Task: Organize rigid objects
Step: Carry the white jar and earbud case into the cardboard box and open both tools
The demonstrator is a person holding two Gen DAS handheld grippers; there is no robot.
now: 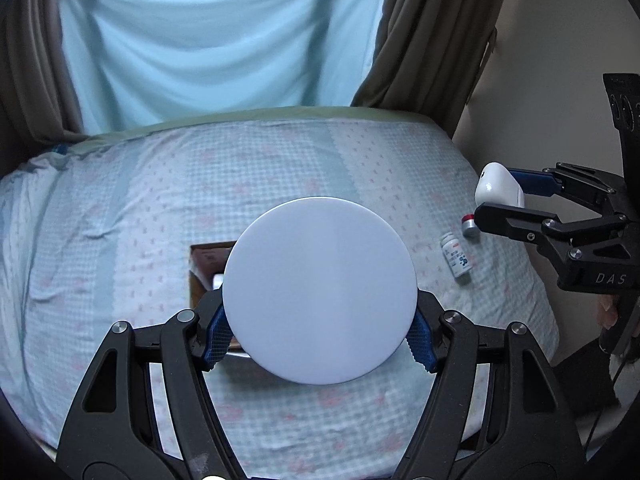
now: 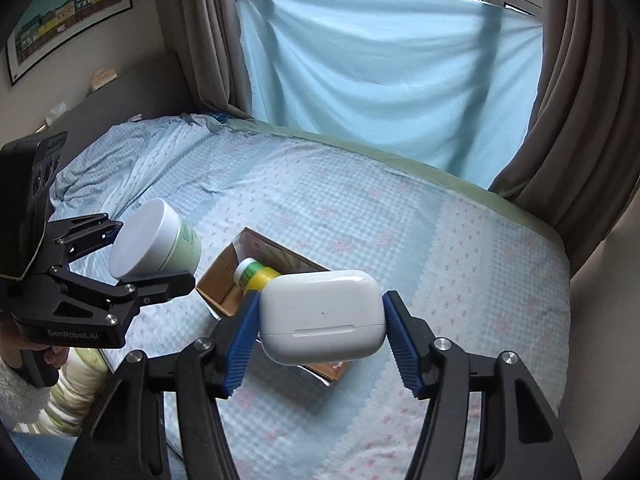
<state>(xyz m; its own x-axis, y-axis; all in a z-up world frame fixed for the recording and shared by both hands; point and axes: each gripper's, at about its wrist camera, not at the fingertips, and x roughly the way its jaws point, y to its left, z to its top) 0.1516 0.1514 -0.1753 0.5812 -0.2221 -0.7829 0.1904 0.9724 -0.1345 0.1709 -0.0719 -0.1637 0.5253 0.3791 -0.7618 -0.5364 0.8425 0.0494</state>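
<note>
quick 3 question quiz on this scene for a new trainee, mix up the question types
1. True or false: the left gripper holds a jar by its white lid.
2. What white thing is the right gripper shut on?
3. Multiple choice: the yellow bottle lies A) on the sheet beside the box, B) inside the cardboard box, C) between a gripper's jaws.

Key
1. True.
2. An earbud case.
3. B. The small pill bottle and a red-capped vial are the ones lying loose on the bed.
</note>
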